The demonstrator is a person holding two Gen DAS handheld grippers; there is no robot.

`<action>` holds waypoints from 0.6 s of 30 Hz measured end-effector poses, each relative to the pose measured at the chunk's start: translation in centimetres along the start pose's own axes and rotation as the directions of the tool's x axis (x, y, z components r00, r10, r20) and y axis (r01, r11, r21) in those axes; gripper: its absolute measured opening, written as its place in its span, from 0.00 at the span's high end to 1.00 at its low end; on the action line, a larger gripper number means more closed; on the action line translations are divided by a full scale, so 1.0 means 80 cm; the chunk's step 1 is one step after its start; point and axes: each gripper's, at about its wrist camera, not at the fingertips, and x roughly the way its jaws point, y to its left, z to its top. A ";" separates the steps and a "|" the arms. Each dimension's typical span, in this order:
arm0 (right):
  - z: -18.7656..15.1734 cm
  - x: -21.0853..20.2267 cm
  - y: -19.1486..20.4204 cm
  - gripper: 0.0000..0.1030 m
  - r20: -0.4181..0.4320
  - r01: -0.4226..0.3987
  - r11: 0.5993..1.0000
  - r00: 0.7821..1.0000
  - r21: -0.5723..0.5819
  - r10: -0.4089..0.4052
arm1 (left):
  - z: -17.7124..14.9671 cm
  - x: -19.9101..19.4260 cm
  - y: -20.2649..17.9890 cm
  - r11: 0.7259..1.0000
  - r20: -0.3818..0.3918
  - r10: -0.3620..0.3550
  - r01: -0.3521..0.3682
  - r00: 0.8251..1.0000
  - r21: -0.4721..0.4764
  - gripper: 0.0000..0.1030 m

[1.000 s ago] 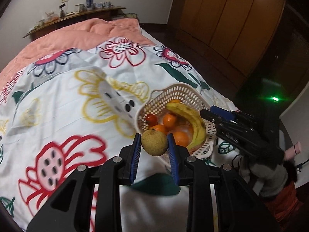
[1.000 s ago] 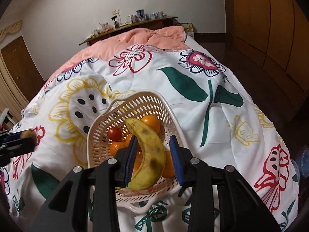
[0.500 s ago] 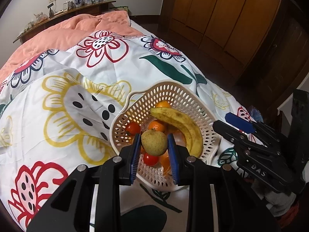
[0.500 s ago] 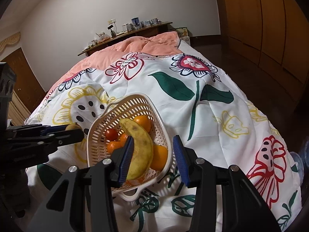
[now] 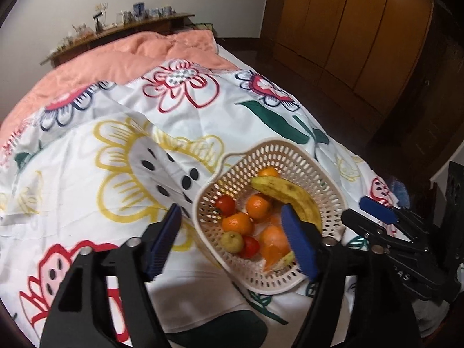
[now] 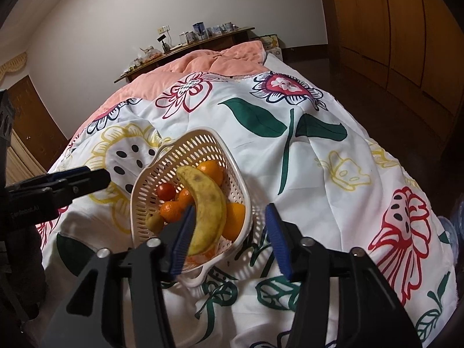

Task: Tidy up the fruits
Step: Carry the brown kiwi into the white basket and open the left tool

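The basket (image 5: 324,179) sits on the bed (image 5: 87,174) near its foot edge and toward the wardrobe (image 5: 362,29) side. In it the banana (image 5: 287,194) lies along the wardrobe-side wall over the oranges (image 5: 258,206) — a tomato (image 5: 225,205) beside them, the pear (image 5: 232,241) at the near wall. Behind, past the bed's head, a shelf (image 5: 124,29) carries small items.

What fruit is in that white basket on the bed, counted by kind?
In the basket:
Banana: 1
Oranges: 4
Tomatoes: 2
Yellow-green round fruit: 1
Total: 8 visible; more could be hidden under the banana.
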 end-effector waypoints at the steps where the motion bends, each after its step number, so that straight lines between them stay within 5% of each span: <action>1: -0.001 -0.001 0.001 0.50 -0.004 -0.001 1.000 1.000 -0.001 0.001 | -0.001 -0.004 -0.001 1.000 0.015 0.018 -0.018 1.000 0.011 0.20; 18: -0.017 -0.025 0.026 0.29 -0.016 -0.017 0.999 1.000 -0.027 0.017 | -0.023 -0.031 0.006 0.992 0.055 0.116 -0.118 0.992 0.035 0.13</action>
